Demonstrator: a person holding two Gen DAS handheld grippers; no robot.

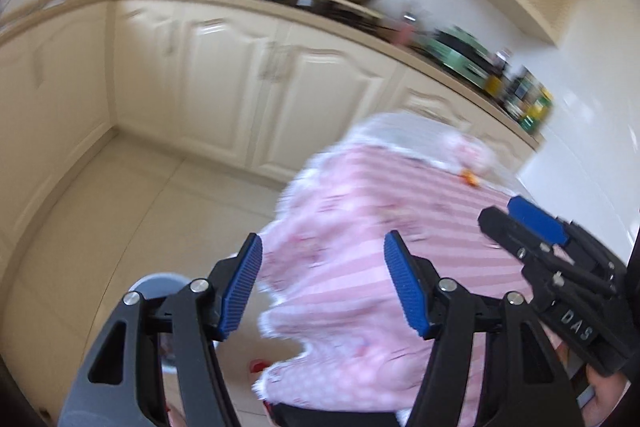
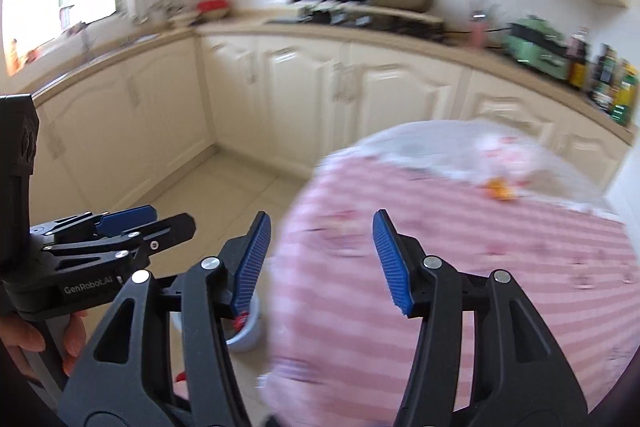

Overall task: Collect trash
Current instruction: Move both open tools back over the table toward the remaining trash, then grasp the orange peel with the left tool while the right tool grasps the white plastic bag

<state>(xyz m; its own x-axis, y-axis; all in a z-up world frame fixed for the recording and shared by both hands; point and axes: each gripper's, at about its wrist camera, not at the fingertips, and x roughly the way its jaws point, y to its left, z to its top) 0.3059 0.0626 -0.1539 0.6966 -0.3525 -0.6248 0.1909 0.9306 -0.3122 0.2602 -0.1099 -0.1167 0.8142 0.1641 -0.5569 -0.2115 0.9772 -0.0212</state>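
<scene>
The kitchen's cream cabinets (image 2: 304,87) run along two walls and meet in a corner, leaving a wedge of bare pale floor tile (image 2: 224,183) open between that corner and the table. A beige countertop (image 2: 472,55) above them is crowded with pots, bottles and a green appliance (image 2: 536,47). The round table, under a pink striped cloth (image 2: 480,267), fills the lower right of both views; its near edge curves down past the grippers, and its far side lies close to the cabinets.

A small orange scrap (image 2: 500,191) lies on the far part of the cloth beside a clear plastic cover (image 2: 440,143); blur makes it hard to say what it is. On the floor by the table's edge stands a grey bin (image 2: 250,331) with something red at its rim.

Both tools are held above the near table edge, tilted downward. The left gripper (image 1: 322,283) has its blue pads spread apart with nothing between them. The right gripper (image 2: 320,259) is likewise spread and empty. A hand (image 2: 48,343) wraps the left tool's handle.
</scene>
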